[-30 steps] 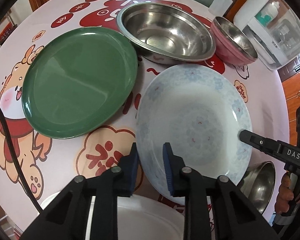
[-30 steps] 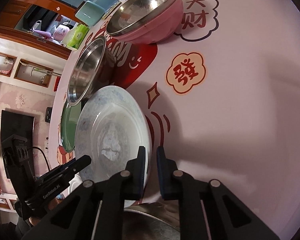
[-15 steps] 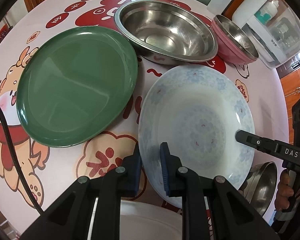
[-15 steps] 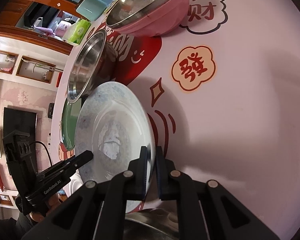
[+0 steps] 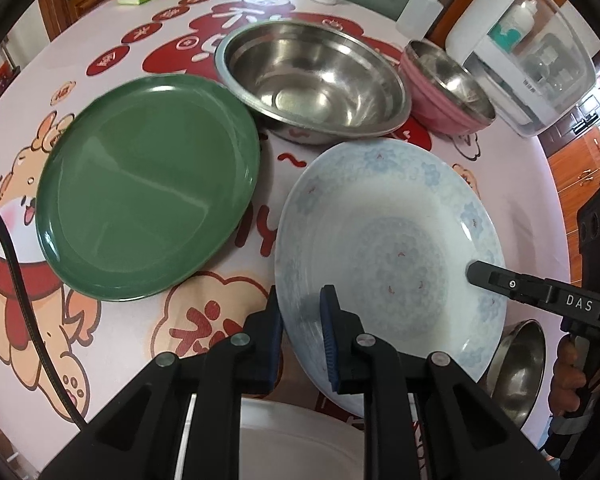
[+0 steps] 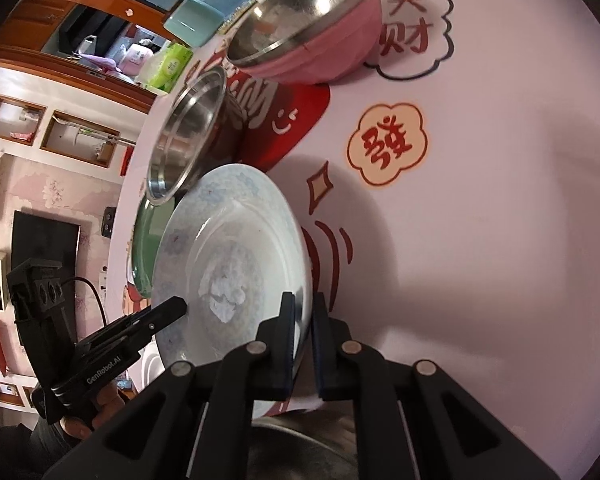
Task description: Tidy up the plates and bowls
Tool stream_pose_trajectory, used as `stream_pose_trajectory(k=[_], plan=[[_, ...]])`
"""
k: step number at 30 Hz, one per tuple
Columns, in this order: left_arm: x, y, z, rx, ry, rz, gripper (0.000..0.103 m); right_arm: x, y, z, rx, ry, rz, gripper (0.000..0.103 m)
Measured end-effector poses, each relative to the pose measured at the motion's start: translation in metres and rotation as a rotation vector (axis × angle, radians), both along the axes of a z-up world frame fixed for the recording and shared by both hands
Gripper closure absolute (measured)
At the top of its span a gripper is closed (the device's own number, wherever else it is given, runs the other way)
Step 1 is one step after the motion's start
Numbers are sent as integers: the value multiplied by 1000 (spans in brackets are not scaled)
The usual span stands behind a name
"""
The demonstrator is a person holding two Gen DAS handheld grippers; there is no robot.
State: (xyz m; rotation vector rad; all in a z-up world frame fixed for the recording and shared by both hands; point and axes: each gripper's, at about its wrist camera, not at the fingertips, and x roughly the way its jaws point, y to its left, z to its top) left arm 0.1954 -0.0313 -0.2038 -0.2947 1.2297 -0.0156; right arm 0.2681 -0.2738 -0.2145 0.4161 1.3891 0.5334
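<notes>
Left gripper (image 5: 300,312) clamped the near-left rim of the pale blue plate (image 5: 388,240); right gripper (image 6: 302,320) pinched the opposite rim — plate spanned between both, tipped off the table (image 5: 100,28); green plate (image 5: 148,212) lay just left, equally reachable.

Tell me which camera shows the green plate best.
The left wrist view: the green plate lies whole and face-up on the table, left of the blue-patterned plate. The right wrist view shows only a green sliver behind the patterned plate and below the large steel bowl.
</notes>
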Motion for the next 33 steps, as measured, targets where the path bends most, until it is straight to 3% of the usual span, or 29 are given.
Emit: stream_pose_trajectory(k=[13,33], plan=[[-18,5,19,-4,-38,26,87,-6,10,17,7,-25,31,95],[-83,33,48,16,-78,124,87,-29,56,46,10,-87,157,95]])
